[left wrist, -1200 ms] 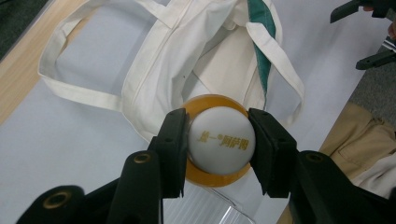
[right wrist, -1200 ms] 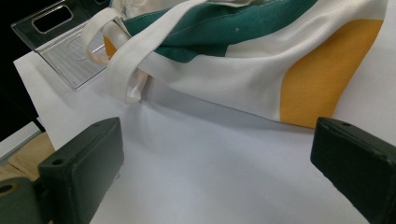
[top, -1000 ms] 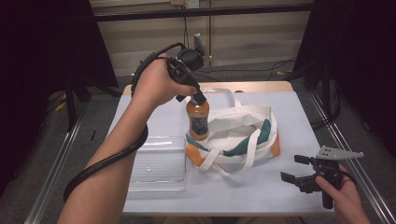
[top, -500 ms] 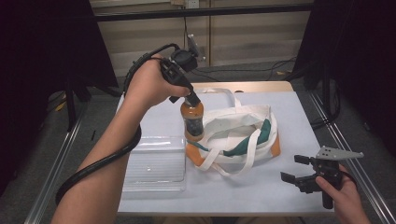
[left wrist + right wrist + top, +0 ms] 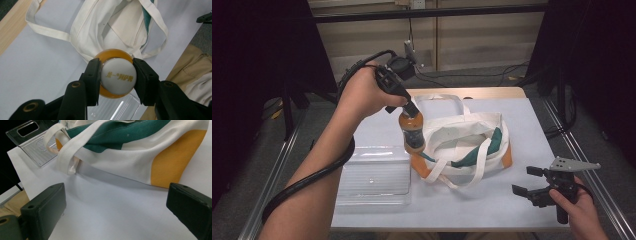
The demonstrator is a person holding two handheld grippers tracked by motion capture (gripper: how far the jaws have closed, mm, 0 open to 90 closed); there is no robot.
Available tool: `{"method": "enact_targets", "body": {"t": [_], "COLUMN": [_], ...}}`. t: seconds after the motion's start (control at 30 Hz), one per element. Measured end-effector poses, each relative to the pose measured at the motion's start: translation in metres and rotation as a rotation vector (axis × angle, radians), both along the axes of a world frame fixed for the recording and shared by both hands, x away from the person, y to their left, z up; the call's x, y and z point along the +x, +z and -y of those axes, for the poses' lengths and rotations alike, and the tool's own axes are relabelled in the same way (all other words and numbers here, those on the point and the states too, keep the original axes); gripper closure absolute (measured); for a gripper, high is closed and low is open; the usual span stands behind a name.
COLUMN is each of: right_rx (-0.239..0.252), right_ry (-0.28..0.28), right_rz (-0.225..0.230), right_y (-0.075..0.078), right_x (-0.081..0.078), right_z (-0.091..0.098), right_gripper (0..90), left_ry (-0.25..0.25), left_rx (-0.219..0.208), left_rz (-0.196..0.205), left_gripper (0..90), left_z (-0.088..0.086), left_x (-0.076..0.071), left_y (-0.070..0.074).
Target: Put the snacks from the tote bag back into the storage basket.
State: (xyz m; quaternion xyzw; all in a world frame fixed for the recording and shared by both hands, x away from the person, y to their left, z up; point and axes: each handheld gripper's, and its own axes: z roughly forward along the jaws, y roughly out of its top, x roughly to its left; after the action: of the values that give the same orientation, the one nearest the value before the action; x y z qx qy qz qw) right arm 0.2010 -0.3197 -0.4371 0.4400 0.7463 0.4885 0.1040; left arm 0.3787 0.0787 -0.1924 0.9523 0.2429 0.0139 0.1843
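Two grippers are in my hands. My left gripper squeezes the white cap of the bottle and holds it upright by the left end of the bag, so I think it goes inside. My right gripper waits wide open, holding nothing, near the desk's front right corner.

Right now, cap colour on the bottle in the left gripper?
White, with gold lettering; the cap shows best in the left gripper view.

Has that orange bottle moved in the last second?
Yes. The bottle, clamped in the left gripper, has shifted left toward the clear tray, off the tote bag.
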Motion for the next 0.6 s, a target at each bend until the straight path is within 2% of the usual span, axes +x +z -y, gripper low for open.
{"method": "enact_targets", "body": {"t": [0.07,0.23,0.6], "right_rx": [-0.002,-0.004,-0.008], "right_ry": [-0.002,-0.002,0.002], "right_rz": [0.000,0.002,0.002], "right_y": [0.000,0.000,-0.001], "right_x": [0.000,0.000,0.000], "right_z": [0.000,0.000,-0.001], "right_gripper": [2.5,2.5,2.5], "left_ry": [0.001,-0.001,0.018], "left_rx": [-0.009,0.005,0.027], "left_rz": [0.008,-0.001,-0.023], "left_gripper": [59.4,59.4,59.4], "left_z": [-0.003,-0.009,-0.025], "left_x": [-0.001,-0.001,0.002], "left_y": [0.000,-0.001,-0.014]}}
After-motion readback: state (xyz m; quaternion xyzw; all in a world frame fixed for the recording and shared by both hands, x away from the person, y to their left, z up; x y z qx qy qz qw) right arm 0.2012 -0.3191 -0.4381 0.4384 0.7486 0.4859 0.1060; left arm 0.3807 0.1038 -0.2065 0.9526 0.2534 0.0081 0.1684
